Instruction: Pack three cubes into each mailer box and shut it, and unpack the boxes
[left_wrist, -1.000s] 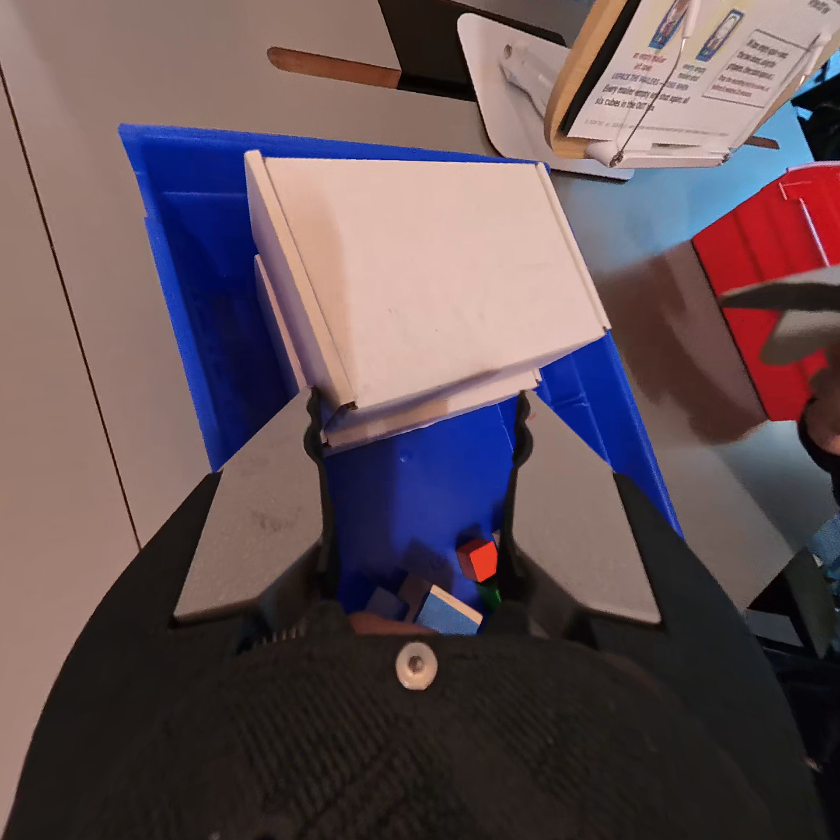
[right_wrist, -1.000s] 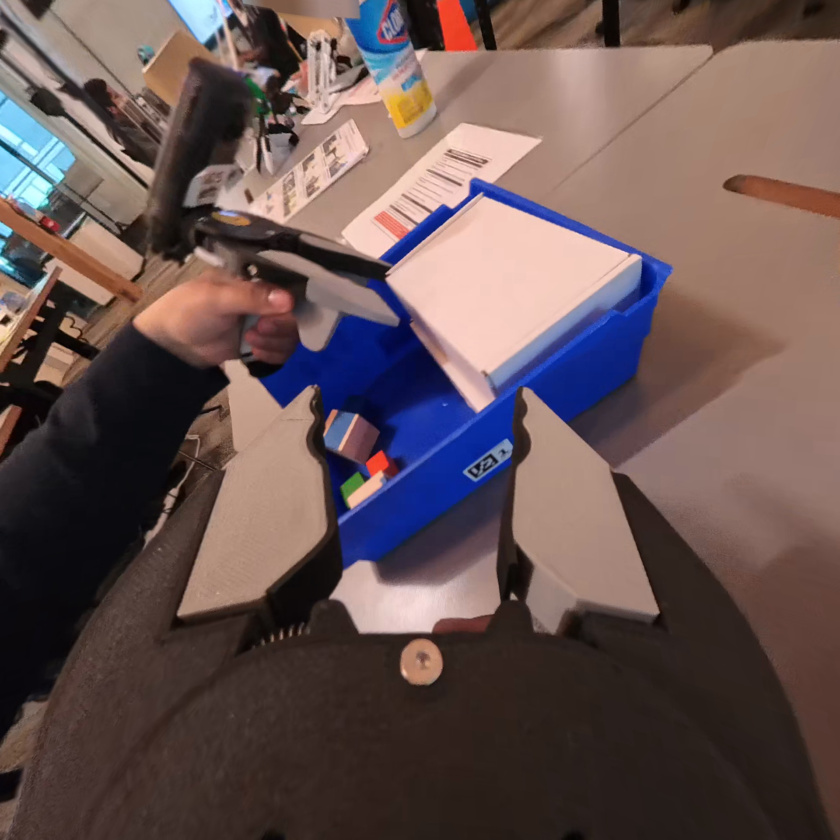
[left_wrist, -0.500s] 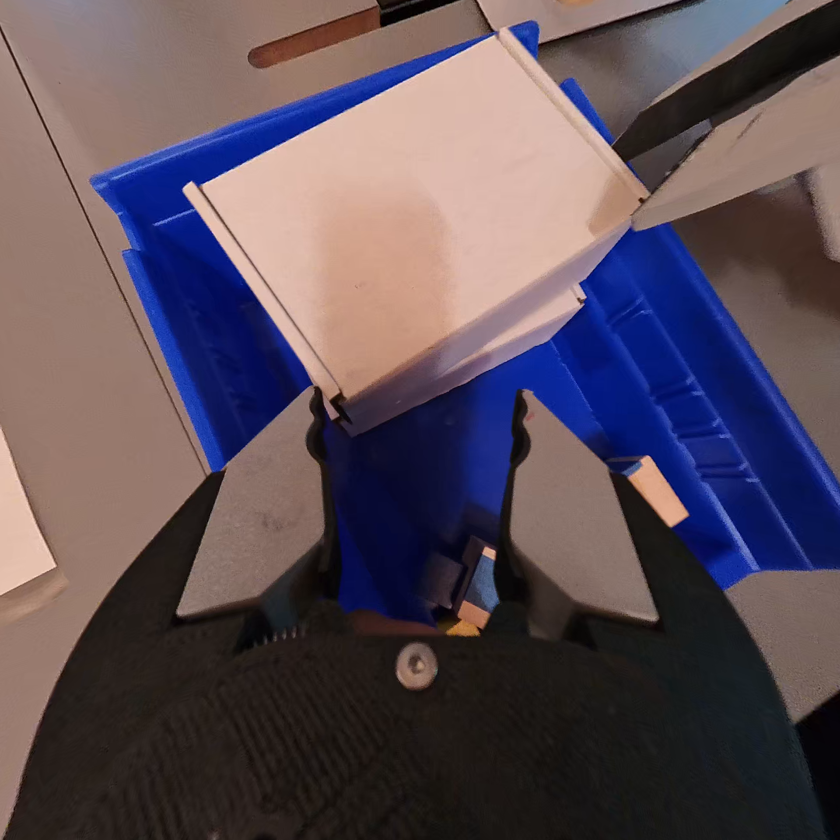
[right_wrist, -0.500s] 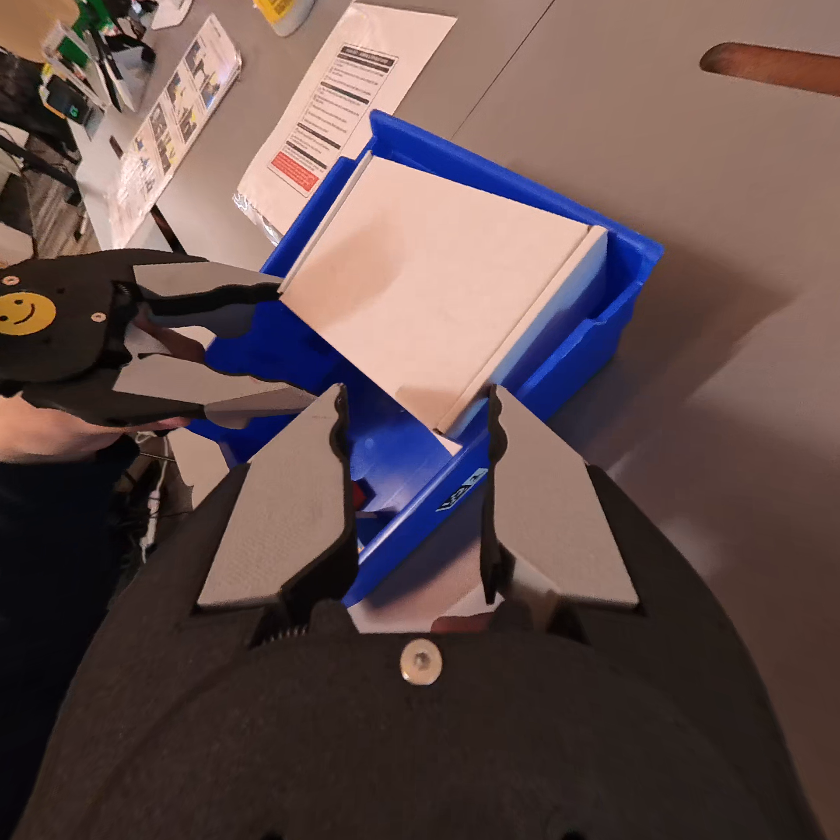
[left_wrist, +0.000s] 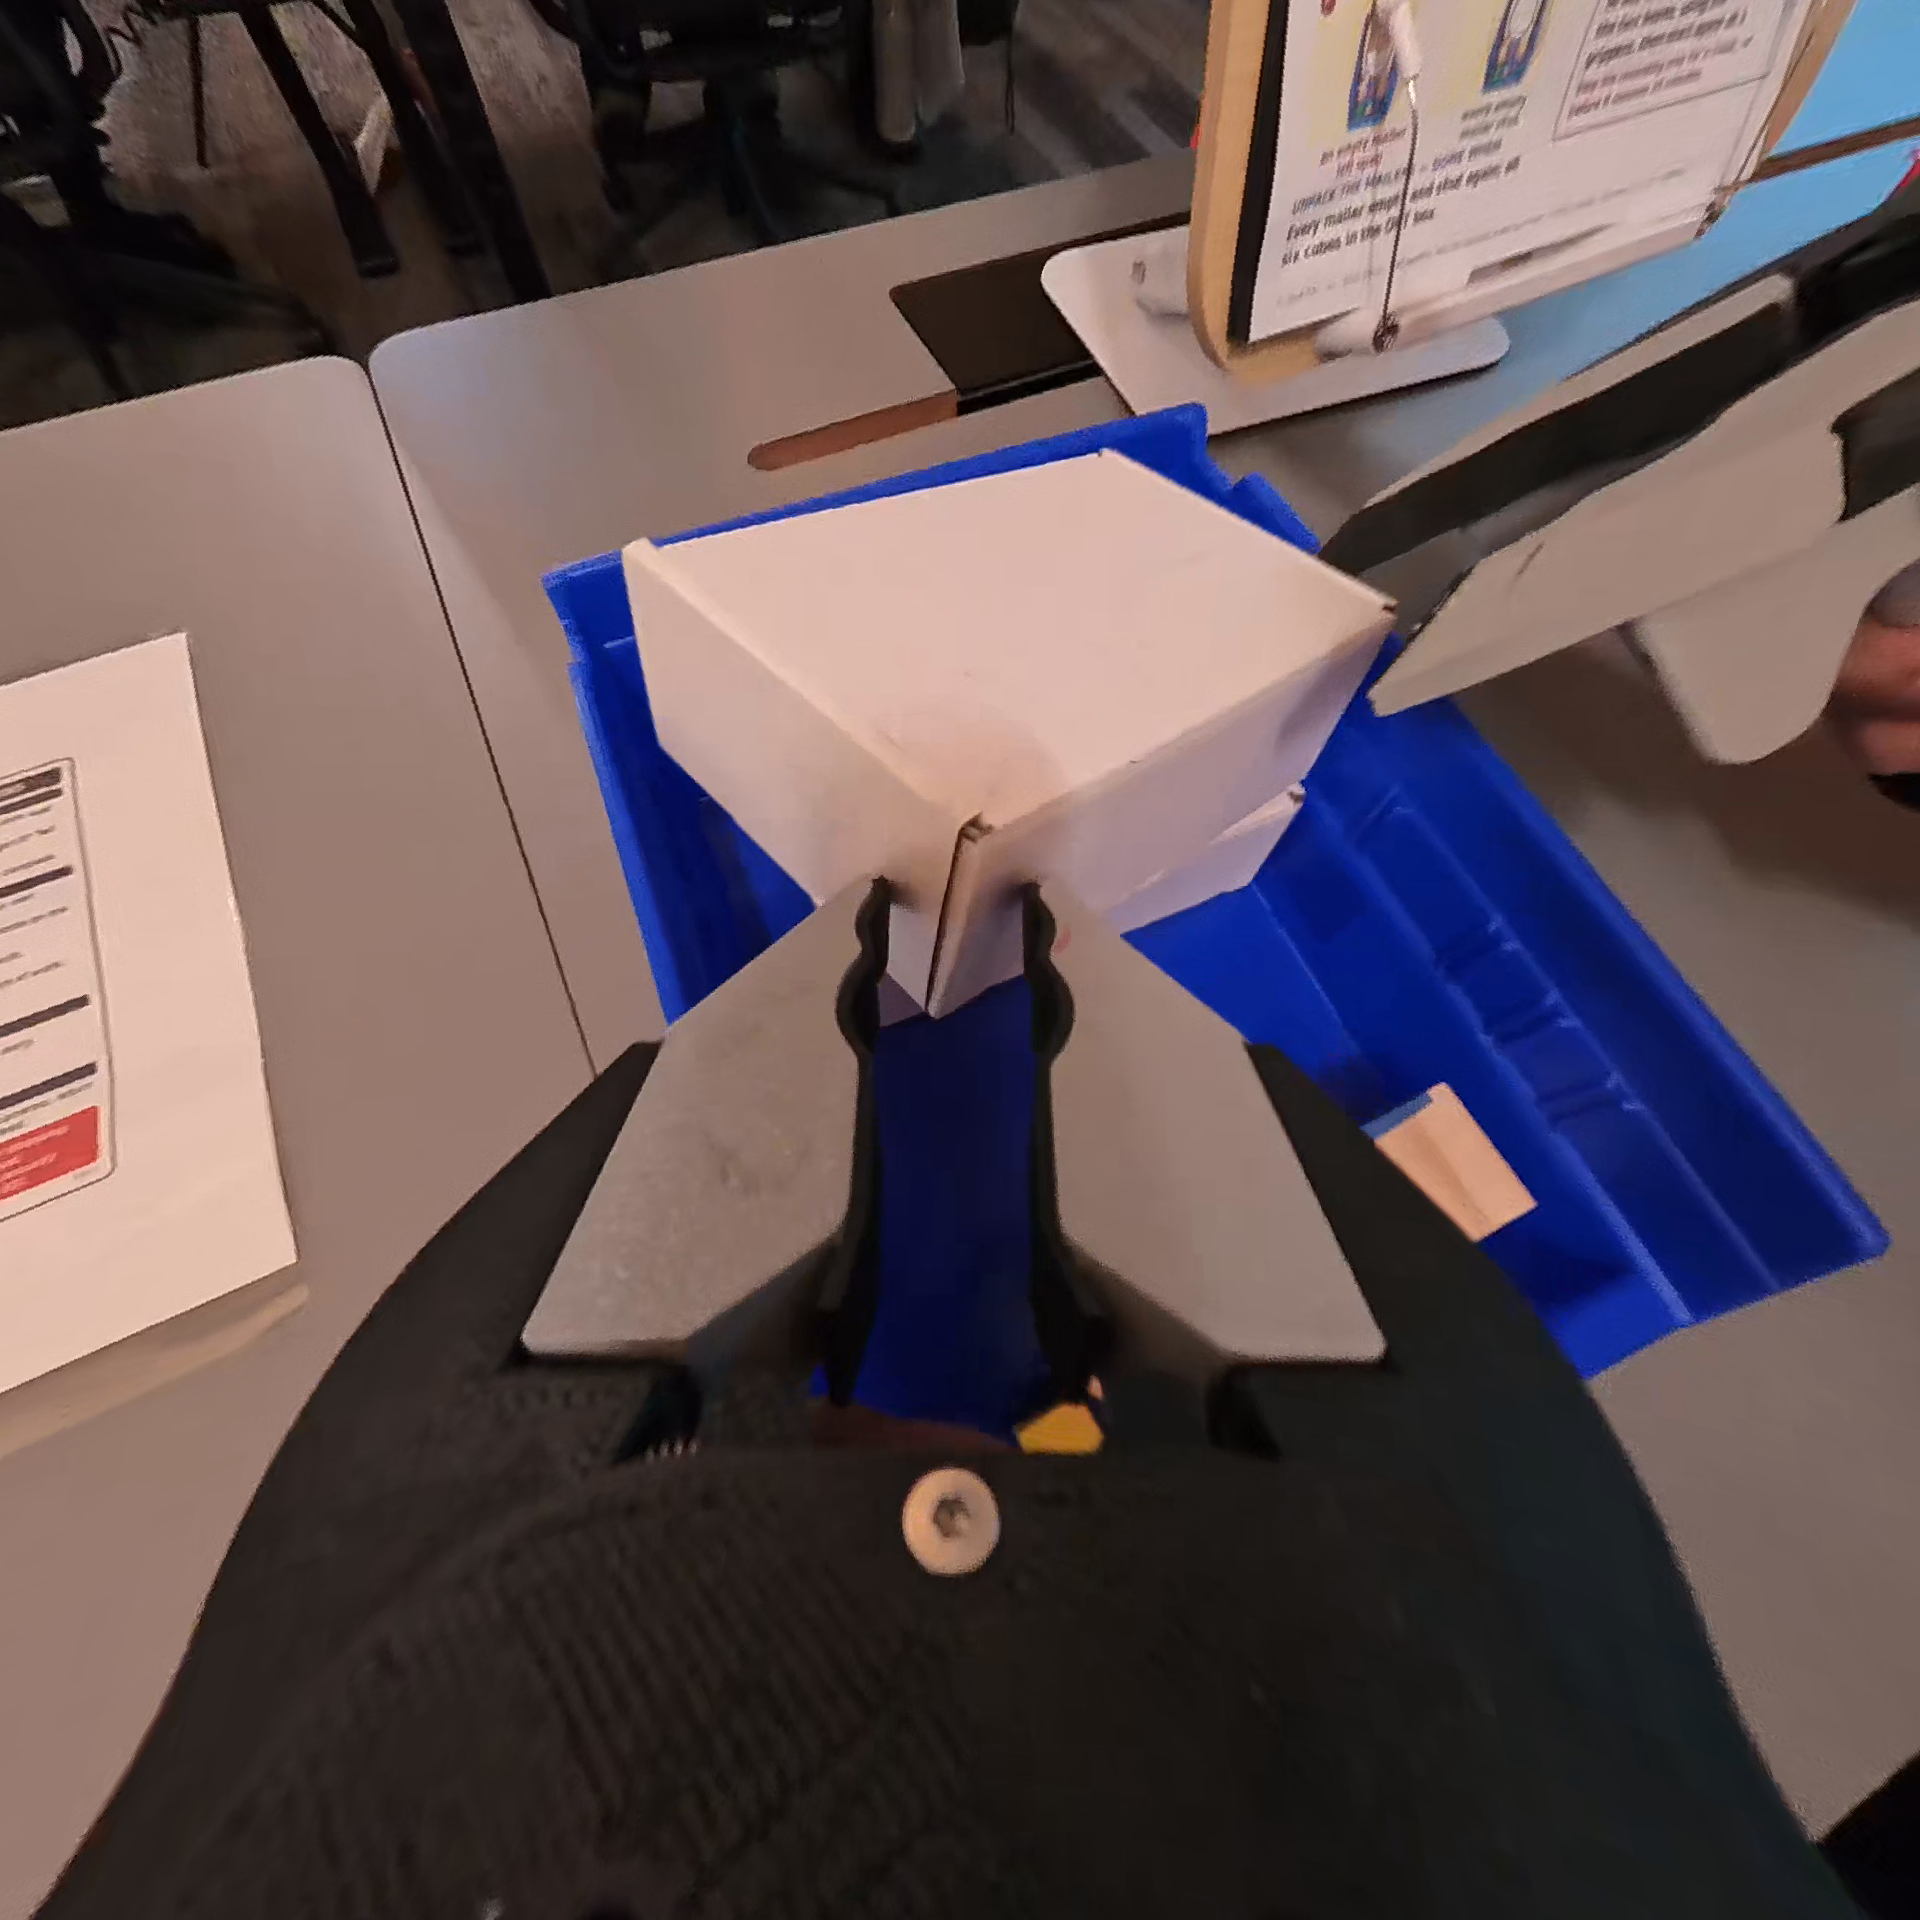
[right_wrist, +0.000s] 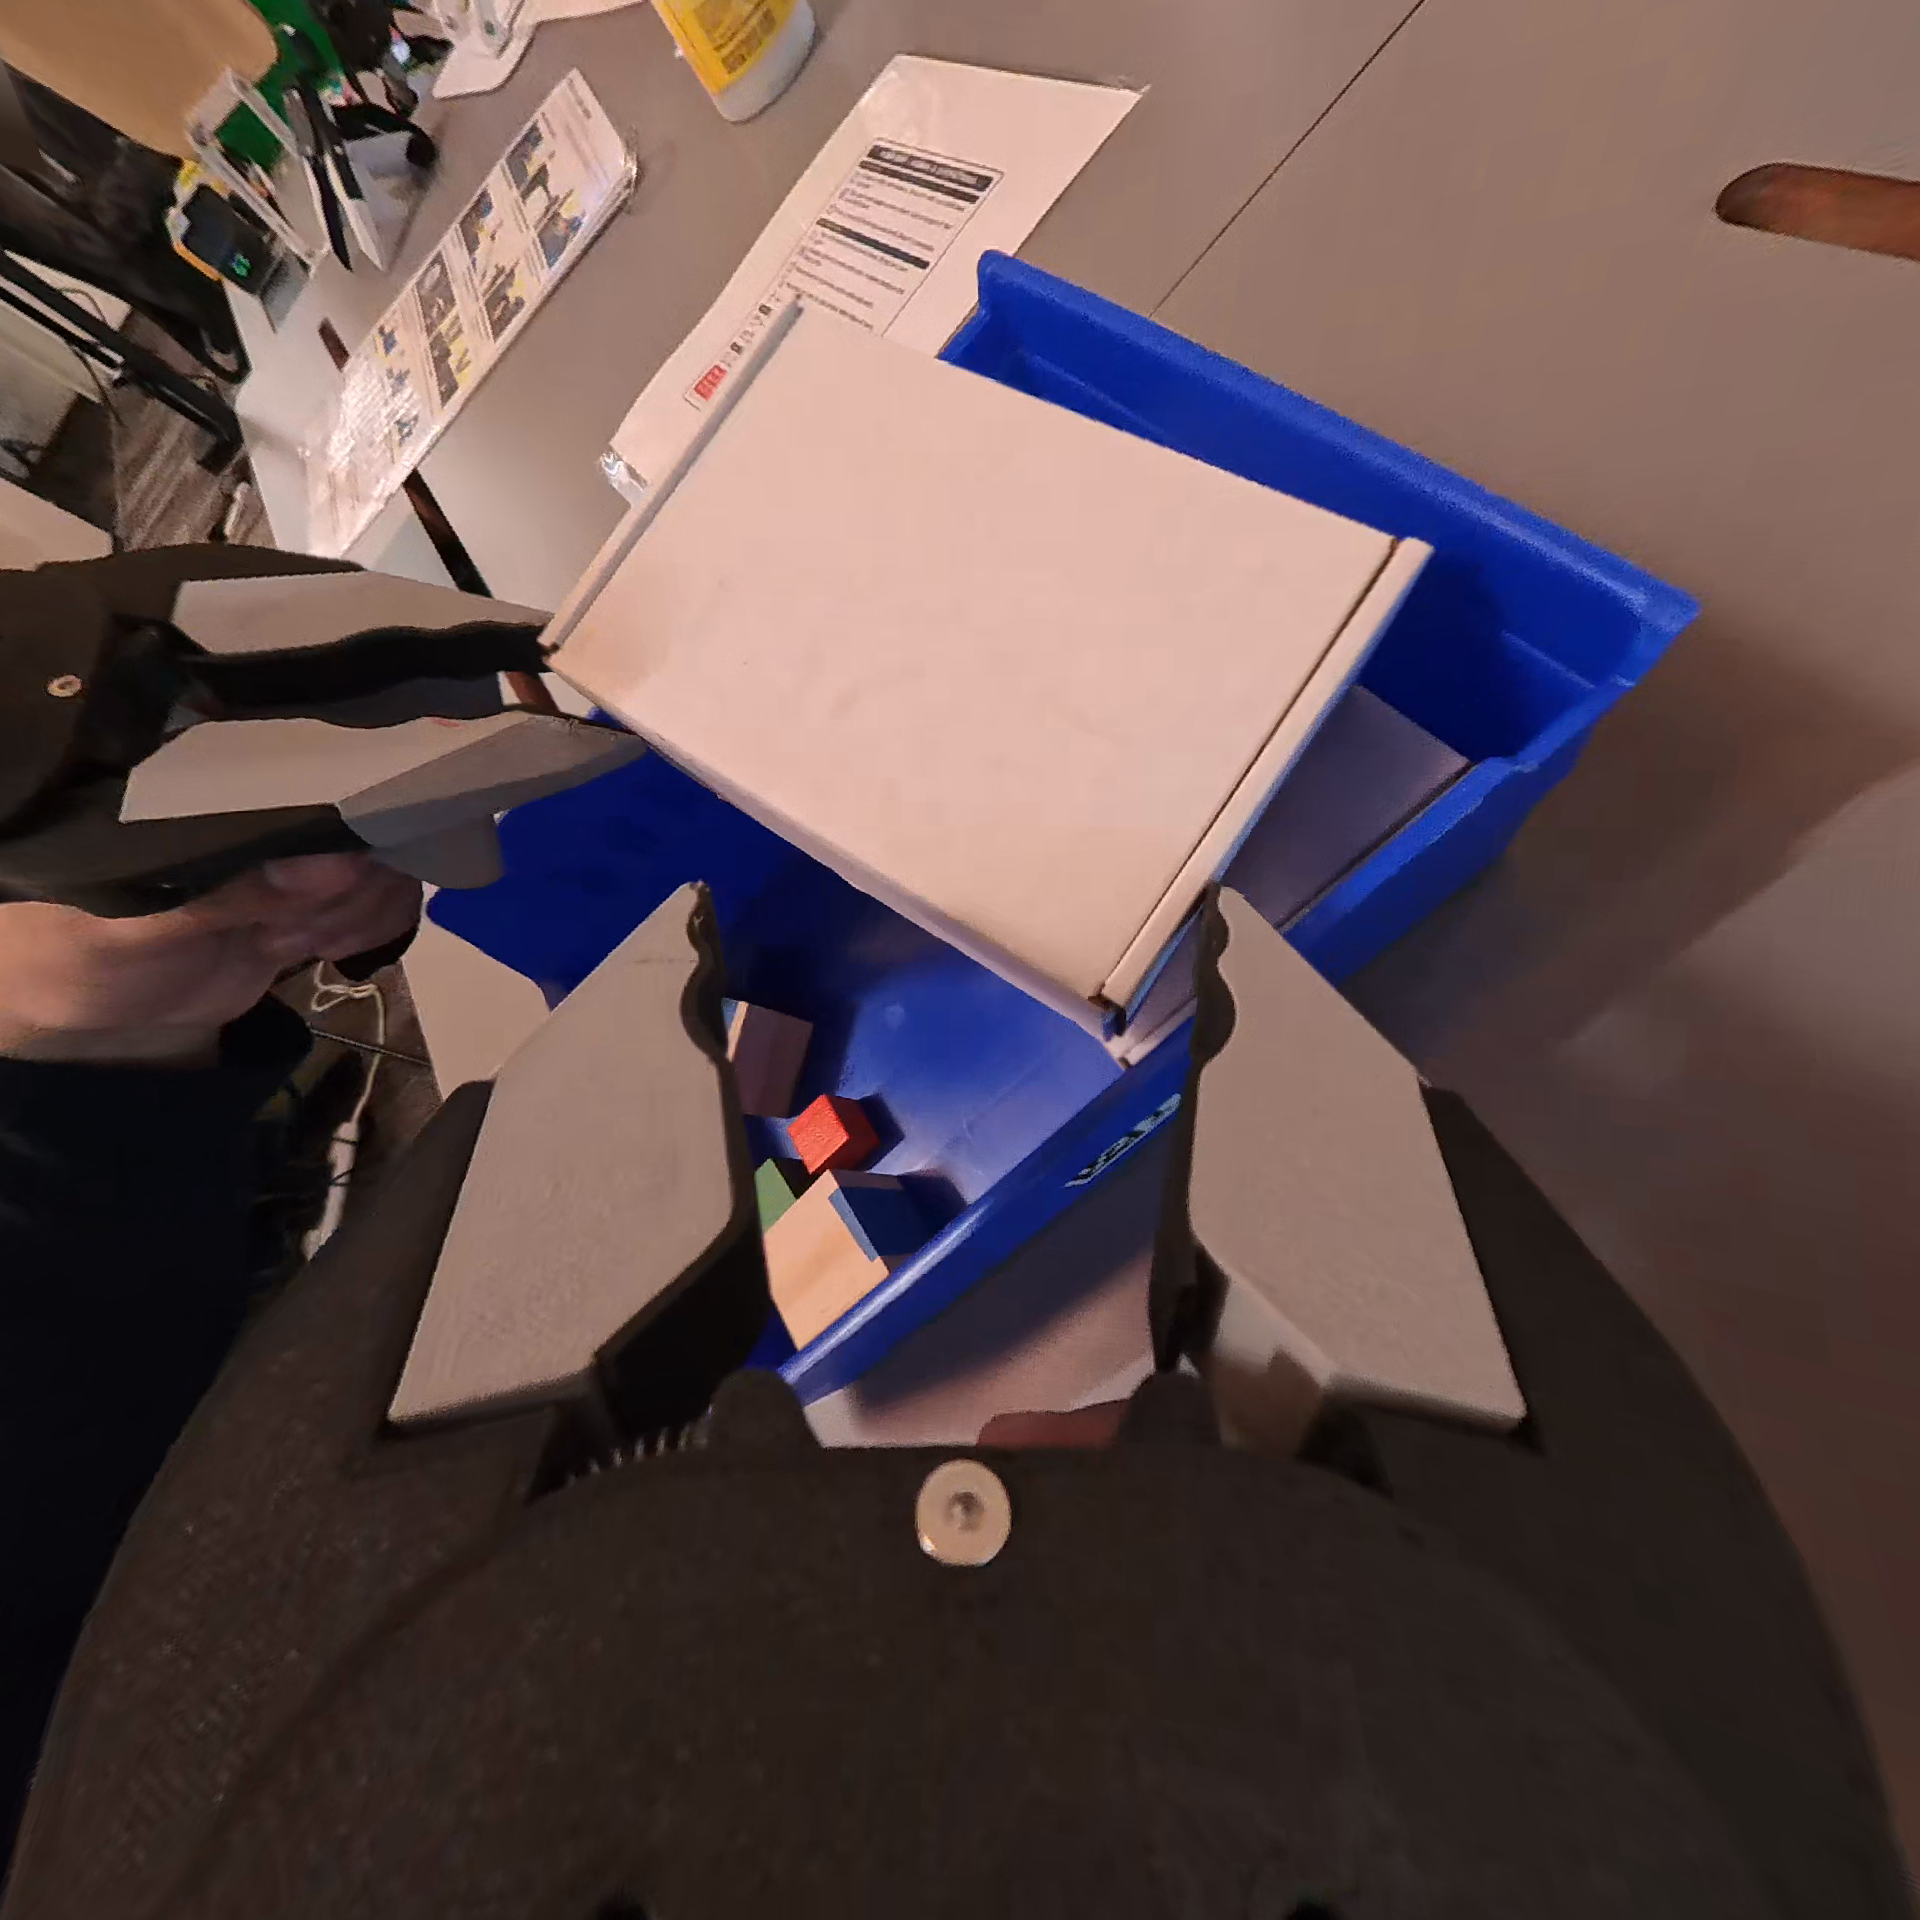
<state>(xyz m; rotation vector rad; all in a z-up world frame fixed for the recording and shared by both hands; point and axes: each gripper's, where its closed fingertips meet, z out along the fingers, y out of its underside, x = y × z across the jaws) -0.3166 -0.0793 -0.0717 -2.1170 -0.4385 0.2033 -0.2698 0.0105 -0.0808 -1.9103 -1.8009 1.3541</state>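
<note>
Since half a second ago the left claw has clenched onto the near corner of the white mailer box, tilting it above the blue bin. The right claw hangs released beside the box's opposite corner. Cubes lie in the bin on the grey surface.
</note>
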